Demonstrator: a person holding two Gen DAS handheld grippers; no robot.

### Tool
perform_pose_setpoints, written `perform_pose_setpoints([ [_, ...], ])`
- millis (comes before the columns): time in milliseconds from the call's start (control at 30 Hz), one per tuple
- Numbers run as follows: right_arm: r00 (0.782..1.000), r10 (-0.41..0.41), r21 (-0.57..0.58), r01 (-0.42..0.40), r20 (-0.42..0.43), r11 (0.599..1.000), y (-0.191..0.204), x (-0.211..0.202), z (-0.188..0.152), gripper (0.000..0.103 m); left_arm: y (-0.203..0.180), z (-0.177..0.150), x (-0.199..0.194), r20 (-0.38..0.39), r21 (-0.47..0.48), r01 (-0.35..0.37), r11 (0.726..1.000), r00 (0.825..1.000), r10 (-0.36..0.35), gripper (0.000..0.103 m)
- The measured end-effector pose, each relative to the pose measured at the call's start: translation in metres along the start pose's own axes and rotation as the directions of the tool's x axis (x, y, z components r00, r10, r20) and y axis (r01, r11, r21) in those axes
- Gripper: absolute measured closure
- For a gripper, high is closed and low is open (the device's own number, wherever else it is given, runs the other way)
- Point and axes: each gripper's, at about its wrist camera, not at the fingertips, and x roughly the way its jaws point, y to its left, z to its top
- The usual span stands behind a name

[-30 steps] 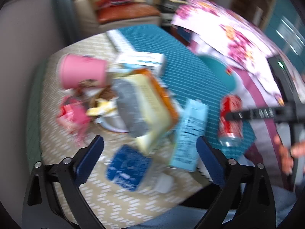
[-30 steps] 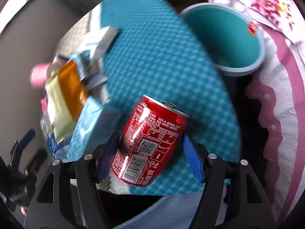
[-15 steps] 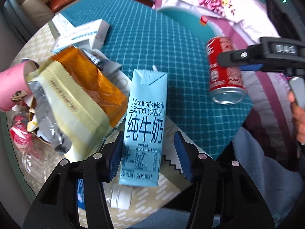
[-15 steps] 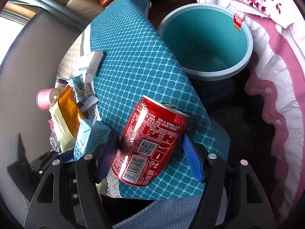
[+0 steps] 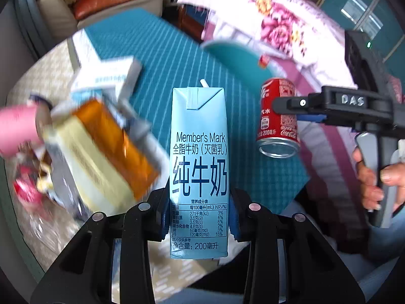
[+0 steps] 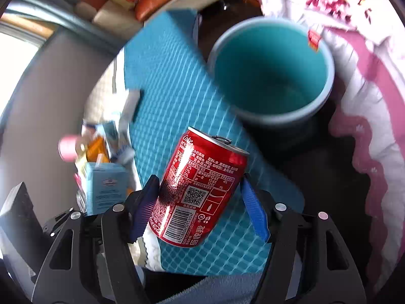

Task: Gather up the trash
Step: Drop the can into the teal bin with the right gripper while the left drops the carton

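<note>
In the left wrist view, a blurred heap of rubbish fills the left of the frame: a pink cup (image 5: 15, 129) at the edge, an orange-and-cream snack bag (image 5: 106, 157) lower down, and a white box (image 5: 111, 78) above it on the teal mat (image 5: 167, 58). In the centre, the left gripper (image 5: 200, 217) has just closed its jaws onto the light blue milk carton (image 5: 200, 167), which stands upright between the blue pads with both pads pressed against its lower sides. To the right, the red cola can (image 5: 278, 116) hangs tilted in the right gripper (image 5: 293, 106), and a hand (image 5: 379, 182) wraps that tool's handle at the frame's right edge.

In the right wrist view the carton shows at lower left, the can sits clamped between the blue pads at lower centre, leaning right, and the teal bin (image 6: 326, 58) stands open at upper right, beside the mat's edge and next to floral fabric (image 6: 354, 5).
</note>
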Motion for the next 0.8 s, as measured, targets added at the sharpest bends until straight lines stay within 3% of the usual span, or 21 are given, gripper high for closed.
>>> perform_pose_setpoints([
  [167, 0.993, -0.024, 0.051, 0.018, 0.119, 0.999, -0.025, -0.032, 0.038, 0.04, -0.005, 0.052, 0.007, 0.039, -0.015, -0.006, 1.0, 0.999, 0.006, 0.066],
  [400, 0.969, -0.092, 0.13, 0.063, 0.23, 0.989, -0.067, -0.057, 0.086, 0.04, -0.035, 0.128, 0.05, 0.028, 0.057, 0.014, 0.998, 0.999, -0.016, 0.066],
  [600, 0.963, -0.14, 0.179, 0.1, 0.228, 0.979, -0.099, -0.05, 0.113, 0.04, -0.065, 0.169, 0.106, -0.023, 0.101, 0.034, 0.994, 0.999, -0.032, 0.066],
  [800, 0.968, -0.156, 0.201, 0.115, 0.198, 0.973, -0.117, -0.035, 0.126, 0.041, -0.072, 0.181, 0.146, -0.072, 0.101, 0.04, 0.994, 0.997, -0.033, 0.066],
])
